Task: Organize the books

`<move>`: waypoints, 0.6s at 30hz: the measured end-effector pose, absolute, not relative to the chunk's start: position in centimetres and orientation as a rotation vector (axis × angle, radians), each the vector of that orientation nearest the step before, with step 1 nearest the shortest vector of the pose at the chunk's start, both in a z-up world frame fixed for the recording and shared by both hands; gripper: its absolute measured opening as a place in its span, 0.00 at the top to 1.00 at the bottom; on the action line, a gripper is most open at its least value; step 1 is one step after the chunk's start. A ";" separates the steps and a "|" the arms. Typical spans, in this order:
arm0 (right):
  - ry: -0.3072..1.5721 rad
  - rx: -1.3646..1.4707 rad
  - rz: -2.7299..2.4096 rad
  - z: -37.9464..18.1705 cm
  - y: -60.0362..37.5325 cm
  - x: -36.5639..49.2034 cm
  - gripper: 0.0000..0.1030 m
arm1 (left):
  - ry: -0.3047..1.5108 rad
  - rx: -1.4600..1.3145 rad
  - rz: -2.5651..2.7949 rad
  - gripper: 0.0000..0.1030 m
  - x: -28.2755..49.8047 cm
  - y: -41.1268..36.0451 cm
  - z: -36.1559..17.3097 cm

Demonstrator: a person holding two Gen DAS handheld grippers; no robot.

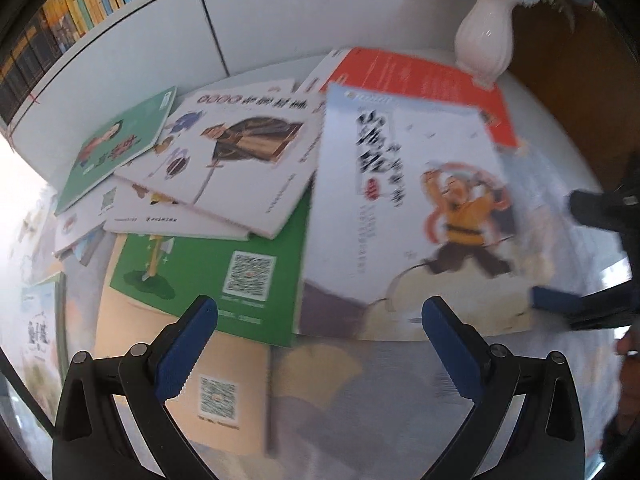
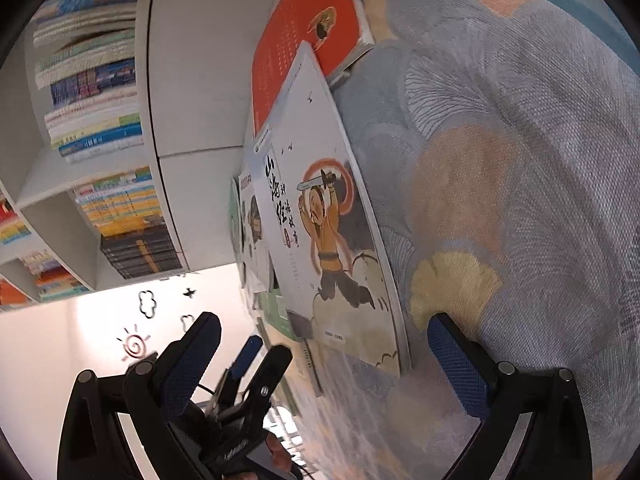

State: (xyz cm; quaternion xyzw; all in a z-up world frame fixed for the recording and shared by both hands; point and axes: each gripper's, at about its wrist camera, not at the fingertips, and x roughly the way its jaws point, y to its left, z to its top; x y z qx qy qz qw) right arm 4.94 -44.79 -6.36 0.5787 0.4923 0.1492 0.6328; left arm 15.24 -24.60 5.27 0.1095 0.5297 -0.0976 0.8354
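both grippers were spread wide and held nothing. the left gripper point(image 1: 320, 332) hovered above the near edge of the book pile on the patterned cloth point(image 2: 520, 160), while the right gripper point(image 2: 324, 344) came in low from the side; in the left view one of its blue pads seemed to lie at the warrior book's near right corner, though blur made contact unclear. the warrior book point(image 1: 408, 208) lay on top, ahead of the left gripper and a little to the right, its long axis running away toward the white vase point(image 1: 486, 40). the right gripper looked nearer its free edge, so that edge seemed the likely place to take hold. one orange book point(image 1: 420, 80) lay under its far end, one green book point(image 1: 224, 264) just beside it on the left. at least seven loose books could be counted; others at the left edge were too blurred to tell.
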 end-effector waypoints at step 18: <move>1.082 1.268 0.332 -5.8 -43.1 5.9 0.00 | 1.161 -0.025 -0.612 0.00 17.7 -23.8 3.7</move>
